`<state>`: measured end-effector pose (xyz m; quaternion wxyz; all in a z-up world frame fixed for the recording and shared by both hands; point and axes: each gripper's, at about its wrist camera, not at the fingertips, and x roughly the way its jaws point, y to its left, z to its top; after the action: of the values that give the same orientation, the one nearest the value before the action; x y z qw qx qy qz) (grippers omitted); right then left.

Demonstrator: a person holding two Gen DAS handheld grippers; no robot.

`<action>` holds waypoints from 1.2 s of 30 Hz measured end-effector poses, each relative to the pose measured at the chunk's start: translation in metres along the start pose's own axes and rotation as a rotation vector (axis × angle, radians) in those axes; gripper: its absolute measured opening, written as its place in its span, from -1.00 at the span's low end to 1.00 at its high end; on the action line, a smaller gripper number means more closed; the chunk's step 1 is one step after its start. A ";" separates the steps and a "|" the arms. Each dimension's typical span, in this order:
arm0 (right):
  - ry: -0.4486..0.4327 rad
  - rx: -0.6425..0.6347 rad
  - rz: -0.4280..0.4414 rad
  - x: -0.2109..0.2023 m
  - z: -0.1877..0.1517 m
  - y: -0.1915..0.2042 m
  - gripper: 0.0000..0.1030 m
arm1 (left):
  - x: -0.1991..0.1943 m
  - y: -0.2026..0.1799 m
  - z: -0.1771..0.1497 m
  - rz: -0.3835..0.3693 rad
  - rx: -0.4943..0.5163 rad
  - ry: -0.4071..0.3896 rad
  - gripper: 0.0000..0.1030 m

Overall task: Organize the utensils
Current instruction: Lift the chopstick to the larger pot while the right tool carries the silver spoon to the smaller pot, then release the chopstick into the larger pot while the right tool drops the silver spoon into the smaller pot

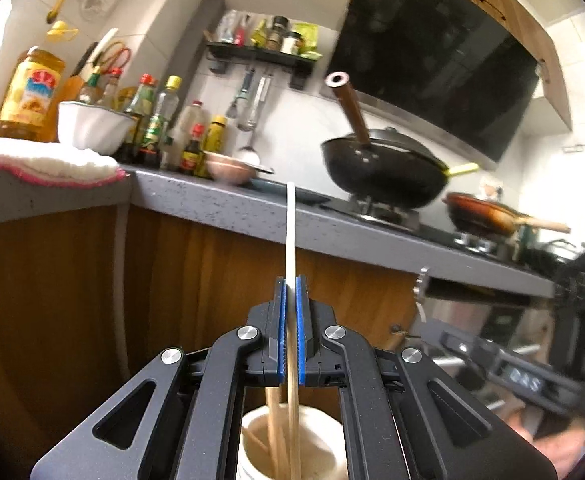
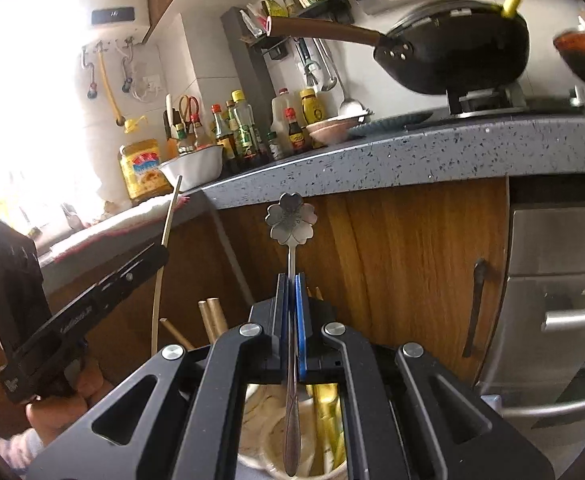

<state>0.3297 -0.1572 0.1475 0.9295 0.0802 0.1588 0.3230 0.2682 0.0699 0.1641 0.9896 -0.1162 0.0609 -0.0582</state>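
My left gripper (image 1: pixel 291 282) is shut on a thin pale chopstick (image 1: pixel 291 224) that stands upright, its tip level with the counter edge. Below it sits a white cup (image 1: pixel 324 432) with more wooden chopsticks (image 1: pixel 273 412) in it. My right gripper (image 2: pixel 291 280) is shut on the stem of a metal spoon (image 2: pixel 291 218) with a flower-shaped bowl pointing up. Its handle hangs down over a white holder (image 2: pixel 252 420) with a gold item (image 2: pixel 328 412) inside. The left gripper (image 2: pixel 163 249) and its chopstick (image 2: pixel 171 212) also show in the right wrist view, at left.
A grey speckled counter (image 1: pixel 228 204) runs ahead, over wooden cabinet doors (image 2: pixel 392 256). On it stand sauce bottles (image 1: pixel 160 128), a white bowl (image 1: pixel 92 124), a pink bowl (image 1: pixel 228 170), a black wok (image 1: pixel 380 168) and a brown pan (image 1: pixel 488 212). A steel appliance (image 2: pixel 560 300) is at right.
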 end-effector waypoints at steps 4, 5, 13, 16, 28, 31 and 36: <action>-0.032 -0.021 -0.010 0.003 -0.013 0.000 -0.94 | 0.010 -0.004 -0.015 0.037 0.025 -0.042 -0.91; -0.035 -0.021 -0.011 0.004 -0.015 0.000 -0.94 | 0.009 -0.006 -0.018 0.039 0.028 -0.054 -0.91; -0.060 -0.109 -0.058 0.002 -0.047 0.008 -0.94 | 0.008 -0.023 -0.045 0.063 0.096 -0.126 -0.91; -0.053 -0.152 -0.080 0.002 -0.060 0.014 -0.94 | 0.009 -0.023 -0.056 0.064 0.102 -0.100 -0.91; 0.029 -0.140 -0.102 0.005 -0.082 0.010 -0.94 | 0.002 -0.014 -0.086 0.068 0.099 0.006 -0.91; 0.057 -0.141 -0.111 0.009 -0.085 0.010 -0.94 | -0.001 -0.012 -0.089 0.073 0.110 0.016 -0.91; 0.060 -0.145 -0.136 0.010 -0.083 0.009 -0.90 | -0.006 -0.012 -0.086 0.104 0.125 0.034 -0.42</action>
<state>0.3028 -0.1397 0.0696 0.9475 -0.0081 0.1676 0.2720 0.2497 0.0402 0.0840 0.9955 -0.0500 0.0798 -0.0122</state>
